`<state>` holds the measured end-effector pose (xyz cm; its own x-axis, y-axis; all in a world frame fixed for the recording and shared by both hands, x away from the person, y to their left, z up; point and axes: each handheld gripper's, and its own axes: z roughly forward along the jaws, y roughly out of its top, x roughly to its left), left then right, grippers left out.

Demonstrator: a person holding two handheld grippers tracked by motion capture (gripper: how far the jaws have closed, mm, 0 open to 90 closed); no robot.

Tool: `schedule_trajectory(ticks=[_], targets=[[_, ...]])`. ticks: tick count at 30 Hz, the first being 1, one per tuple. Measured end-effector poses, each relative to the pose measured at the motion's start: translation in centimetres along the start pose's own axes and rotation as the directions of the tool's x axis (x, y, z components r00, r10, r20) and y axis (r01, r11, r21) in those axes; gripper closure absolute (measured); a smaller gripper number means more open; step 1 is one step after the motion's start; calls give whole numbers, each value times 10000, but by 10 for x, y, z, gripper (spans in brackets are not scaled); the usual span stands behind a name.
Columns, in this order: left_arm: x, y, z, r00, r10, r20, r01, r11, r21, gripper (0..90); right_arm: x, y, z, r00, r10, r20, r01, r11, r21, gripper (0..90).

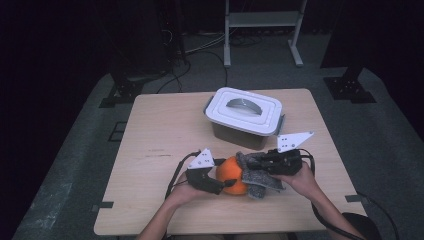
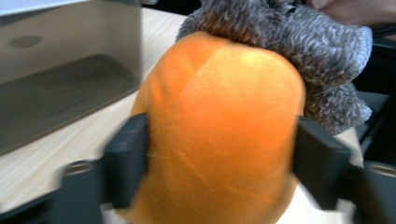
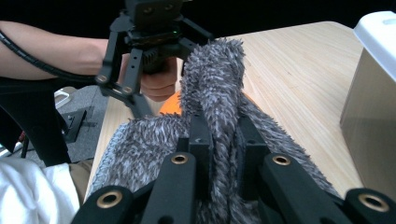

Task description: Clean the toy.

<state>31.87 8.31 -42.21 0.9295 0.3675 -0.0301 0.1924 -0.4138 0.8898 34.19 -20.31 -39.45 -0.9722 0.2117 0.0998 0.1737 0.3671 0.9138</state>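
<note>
An orange soft ball (image 1: 232, 175) rests on the wooden table (image 1: 160, 130) near its front edge. My left gripper (image 1: 223, 177) comes in from the left, and its two jaws press on the ball's (image 2: 219, 135) sides. A grey fuzzy cloth (image 1: 257, 177) drapes over the ball's right side and top. My right gripper (image 1: 258, 162) reaches in from the right and is shut on a raised fold of that cloth (image 3: 215, 93), which stands up between its jaws (image 3: 219, 135). A sliver of the orange ball (image 3: 170, 105) peeks out behind the fold.
A grey plastic box with a white lid (image 1: 245, 112) stands just behind the ball, at the table's middle back. Its wall (image 2: 60, 79) is close on the left in the left gripper view. A white metal frame (image 1: 262, 30) stands on the floor beyond.
</note>
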Motion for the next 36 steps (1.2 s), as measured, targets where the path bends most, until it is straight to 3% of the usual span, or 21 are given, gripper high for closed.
schedule_trajectory(ticks=[2,5,9,11,14,20,23,27,31,33,36], targets=[[-7,9,-1,9994,198,-279,-187,9992,366,369,1,7,0,10000,-85,30,85,10000,-52,794],[-20,25,-1,9934,971,-611,-898,9895,1135,384,7,21,2,9992,-380,-114,377,9990,-256,794],[-26,31,0,9937,920,-636,-836,9886,1251,386,16,31,8,9968,-772,-205,767,9968,-244,794],[-25,28,-1,9943,854,-635,-766,9886,1292,384,14,27,5,9975,-696,-98,694,9975,-161,794],[-23,20,1,9968,710,-361,-666,9915,1118,330,9,12,2,9992,-366,-143,365,9993,-56,795],[-12,12,8,9979,647,-15,-646,9973,361,87,5,-2,-7,9999,-113,-127,112,9999,-94,795],[-5,6,12,9988,281,392,-283,9996,34,48,3,-5,-11,9998,-112,-148,112,9999,-33,795],[2,0,19,9953,-32,964,53,9997,-223,18,1,-7,-15,9997,-119,-211,120,9999,57,795],[8,-3,24,9894,-302,1420,363,9985,-409,19,-2,-10,-19,9999,-12,-160,13,9999,117,795],[10,-4,23,9891,-326,1437,377,9987,-332,94,-3,-12,-21,10000,49,-78,-48,9999,126,794],[4,5,18,9978,-105,652,101,9999,75,299,-5,-12,-21,9999,120,124,-121,9999,71,794]])
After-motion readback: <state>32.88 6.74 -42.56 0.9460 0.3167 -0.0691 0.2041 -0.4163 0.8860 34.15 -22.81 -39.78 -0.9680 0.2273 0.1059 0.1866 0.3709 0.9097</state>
